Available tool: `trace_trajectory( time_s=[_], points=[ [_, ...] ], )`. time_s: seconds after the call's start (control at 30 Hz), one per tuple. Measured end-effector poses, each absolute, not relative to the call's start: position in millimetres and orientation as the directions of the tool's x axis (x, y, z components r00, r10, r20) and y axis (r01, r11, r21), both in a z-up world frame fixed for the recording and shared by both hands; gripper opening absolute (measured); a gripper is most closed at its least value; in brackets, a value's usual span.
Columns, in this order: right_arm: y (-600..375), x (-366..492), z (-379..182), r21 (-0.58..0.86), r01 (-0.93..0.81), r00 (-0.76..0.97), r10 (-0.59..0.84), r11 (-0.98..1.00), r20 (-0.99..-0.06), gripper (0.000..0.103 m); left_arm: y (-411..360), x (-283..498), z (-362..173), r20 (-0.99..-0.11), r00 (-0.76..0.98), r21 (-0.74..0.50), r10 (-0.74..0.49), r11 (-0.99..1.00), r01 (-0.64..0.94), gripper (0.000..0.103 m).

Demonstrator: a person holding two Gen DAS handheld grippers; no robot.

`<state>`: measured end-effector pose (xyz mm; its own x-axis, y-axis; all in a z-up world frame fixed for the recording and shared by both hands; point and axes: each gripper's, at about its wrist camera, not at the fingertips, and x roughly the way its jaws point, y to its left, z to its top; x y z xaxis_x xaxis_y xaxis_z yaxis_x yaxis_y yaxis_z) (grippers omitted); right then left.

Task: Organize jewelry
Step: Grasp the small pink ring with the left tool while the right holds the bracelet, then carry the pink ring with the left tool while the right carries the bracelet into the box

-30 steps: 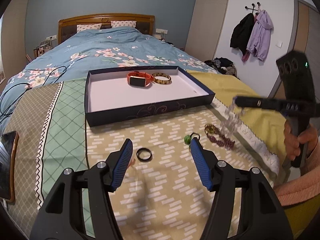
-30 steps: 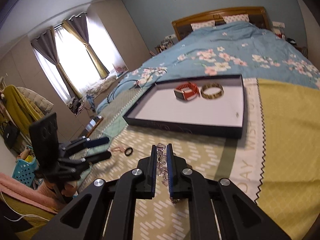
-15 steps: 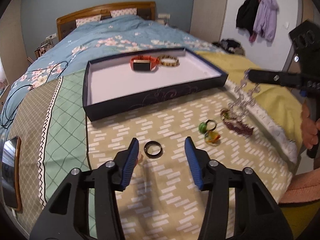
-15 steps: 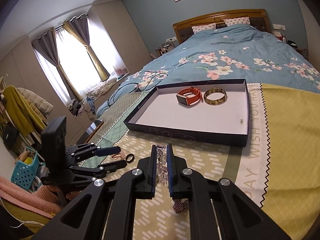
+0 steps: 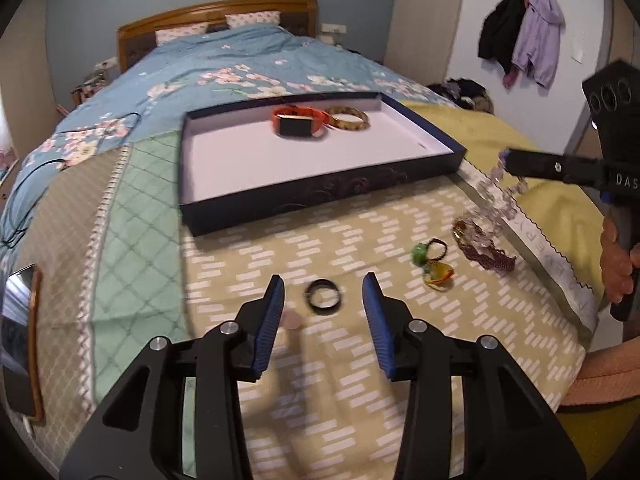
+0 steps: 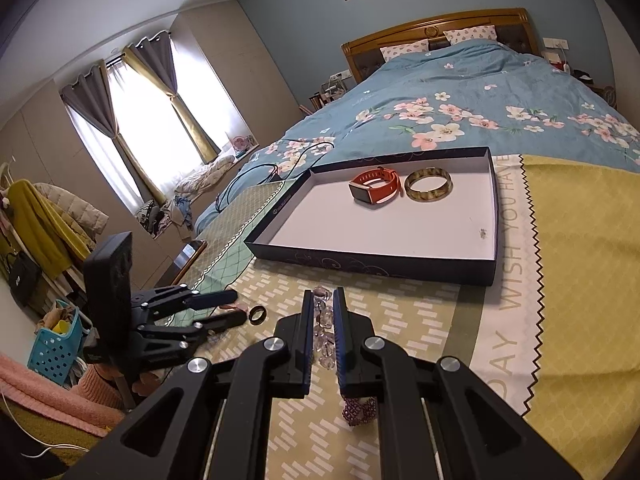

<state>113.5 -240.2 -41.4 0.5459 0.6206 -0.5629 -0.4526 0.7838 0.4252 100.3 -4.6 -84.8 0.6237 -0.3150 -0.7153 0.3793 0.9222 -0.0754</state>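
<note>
Our left gripper (image 5: 323, 300) hangs over the black ring (image 5: 323, 297), jaws part open with the ring between them, pads not touching it; they have just been closing. The ring lies flat on the bedspread (image 5: 320, 380), with the tray (image 5: 224, 216) off at about 12 o'clock. Our right gripper (image 6: 321, 312) is pinched tight on the crystal bracelet (image 6: 324, 322), which dangles above the purple bracelet (image 5: 490, 258) at about 3 o'clock from the ring.

We think a flat ring on soft cloth wants care: lower until both pads straddle the band, press lightly into the fabric, close squarely across it, then lift. The green ring (image 5: 420, 256) and amber ring (image 5: 440, 272) at 2 o'clock should stay clear.
</note>
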Motion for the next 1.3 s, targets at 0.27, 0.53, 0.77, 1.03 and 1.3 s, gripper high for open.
trace_trajectory(
  time_s=[0.27,0.53,0.77,1.03,1.3],
  points=[
    [-234.7,116.0,-44.9,0.435,-0.461,0.532,0.633,0.774,-0.563,0.008,14.1,96.9,-90.5,-0.733,0.626,-0.057,-0.264,0.942,0.331,0.045],
    [-233.9,117.4,-46.9,0.437,-0.456,0.53,0.631,0.776,-0.567,0.008,11.9,105.2,-100.6,-0.766,0.594,-0.055,-0.244,0.947,0.318,0.026],
    [-232.1,118.4,-47.3,0.441,-0.455,0.525,0.633,0.773,-0.568,0.008,14.2,106.1,-99.4,-0.761,0.591,-0.087,-0.267,0.945,0.315,0.017],
    [-230.9,123.0,-39.1,0.433,-0.466,0.538,0.635,0.772,-0.554,0.008,12.7,105.1,-88.9,-0.741,0.607,-0.101,-0.287,0.941,0.322,0.016],
    [-228.6,135.6,-24.6,0.41,-0.484,0.564,0.633,0.773,-0.53,0.008,5.8,111.0,-66.5,-0.698,0.637,-0.11,-0.326,0.928,0.355,0.016]
  ],
)
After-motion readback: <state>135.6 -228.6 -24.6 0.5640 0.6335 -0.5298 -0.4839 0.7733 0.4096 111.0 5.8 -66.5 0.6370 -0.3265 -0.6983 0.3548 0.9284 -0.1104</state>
